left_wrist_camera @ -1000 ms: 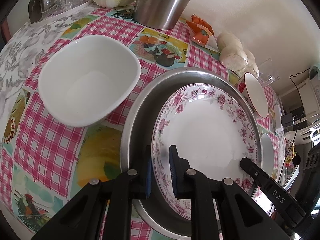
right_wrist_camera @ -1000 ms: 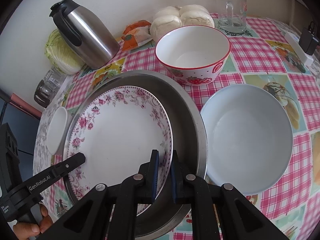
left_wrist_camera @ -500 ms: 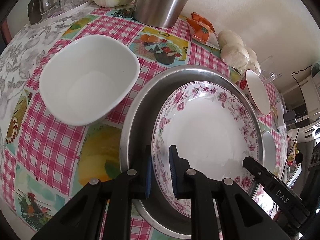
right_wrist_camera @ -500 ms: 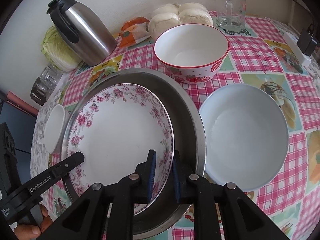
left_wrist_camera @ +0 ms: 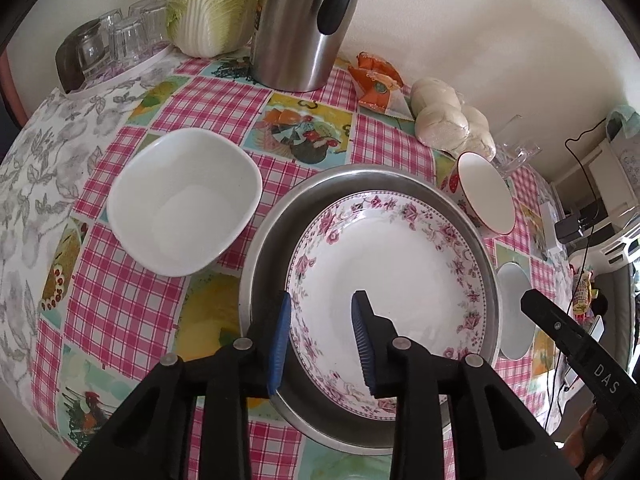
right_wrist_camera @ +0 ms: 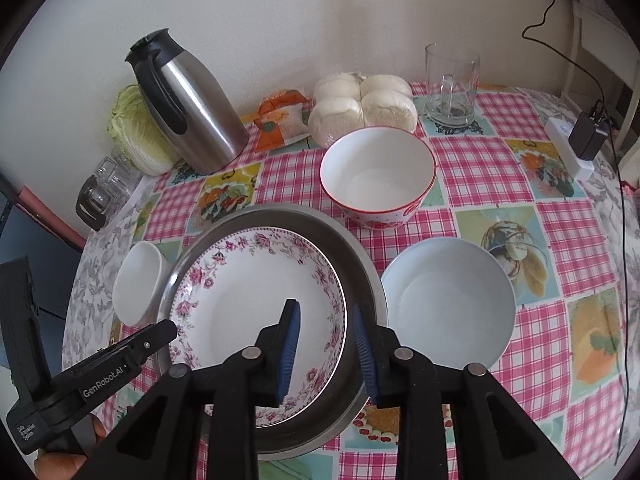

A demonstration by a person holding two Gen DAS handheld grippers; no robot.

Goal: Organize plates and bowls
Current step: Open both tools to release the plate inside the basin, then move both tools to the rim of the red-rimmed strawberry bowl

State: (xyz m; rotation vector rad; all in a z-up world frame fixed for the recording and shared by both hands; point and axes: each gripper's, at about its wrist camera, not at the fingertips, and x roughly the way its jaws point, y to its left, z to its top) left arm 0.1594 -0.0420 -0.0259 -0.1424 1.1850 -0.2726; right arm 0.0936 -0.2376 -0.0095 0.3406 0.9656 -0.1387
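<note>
In the left wrist view, we see the white square bowl (left_wrist_camera: pixel 184 200) at centre left on the checked tablecloth (left_wrist_camera: pixel 120 292). Right of it, our left gripper (left_wrist_camera: pixel 322 340) stands spread apart astride the near rim of the floral plate (left_wrist_camera: pixel 392 272), gripping nothing. That plate lies inside the steel pan (left_wrist_camera: pixel 264 256). In the right wrist view, our right gripper (right_wrist_camera: pixel 328 354) is likewise parted over the plate's right rim. Further right sit the red-rimmed bowl (right_wrist_camera: pixel 378 174) at upper centre and the pale blue bowl (right_wrist_camera: pixel 448 304) at centre right.
</note>
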